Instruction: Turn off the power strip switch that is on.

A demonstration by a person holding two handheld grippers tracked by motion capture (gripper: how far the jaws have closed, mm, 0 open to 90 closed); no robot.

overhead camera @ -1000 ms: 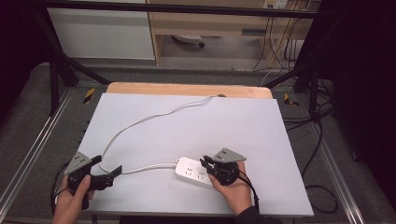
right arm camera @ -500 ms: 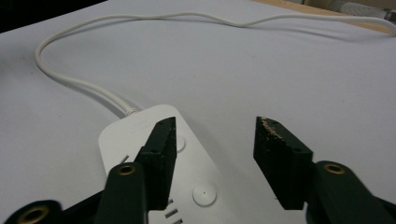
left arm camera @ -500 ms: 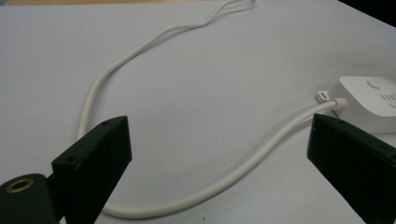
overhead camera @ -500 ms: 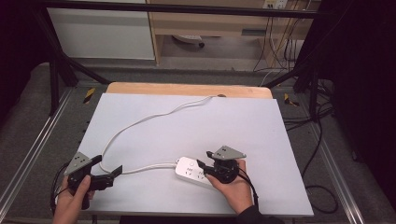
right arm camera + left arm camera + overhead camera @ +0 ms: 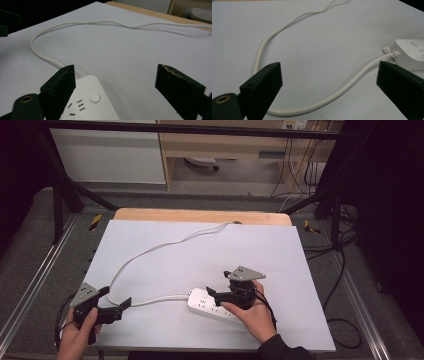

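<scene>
White power strip, white cable; black tongs (grey plate); pale grey tabletop.

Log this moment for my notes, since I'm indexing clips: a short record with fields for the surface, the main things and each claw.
surface: white table top
power strip: white, flat, near the front edge
cord: white, loops from strip to far edge
left claw: open, astride the cord
right claw: over the strip, jaws just opened, wide apart, gripping nothing
</scene>
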